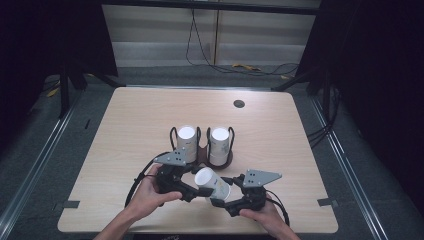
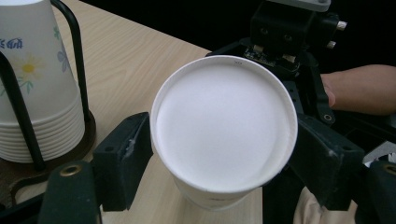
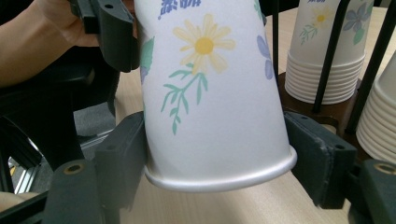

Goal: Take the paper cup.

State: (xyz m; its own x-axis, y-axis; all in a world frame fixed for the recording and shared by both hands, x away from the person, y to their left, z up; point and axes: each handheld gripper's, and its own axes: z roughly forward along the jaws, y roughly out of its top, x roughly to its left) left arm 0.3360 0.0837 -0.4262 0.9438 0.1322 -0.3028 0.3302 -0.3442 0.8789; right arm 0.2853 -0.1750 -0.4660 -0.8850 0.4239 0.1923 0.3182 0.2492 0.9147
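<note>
A white paper cup (image 1: 213, 183) with a flower print hangs tilted above the table's near middle, held from both ends. My left gripper (image 1: 199, 184) is shut on its base end; in the left gripper view the cup's white bottom (image 2: 224, 126) faces the camera between both jaws. My right gripper (image 1: 223, 194) is shut on its rim end, and in the right gripper view the cup's printed wall (image 3: 210, 93) stands between its jaws. A black wire rack (image 1: 202, 150) just beyond holds two upside-down cup stacks (image 1: 187, 141) (image 1: 220, 144).
The cup stacks stand close to the grippers: one stack (image 2: 35, 93) at the left, two stacks (image 3: 322, 51) (image 3: 383, 121) at the right. A round grommet (image 1: 239, 103) sits at the far side of the wooden table (image 1: 135, 120). Cables lie on the floor beyond.
</note>
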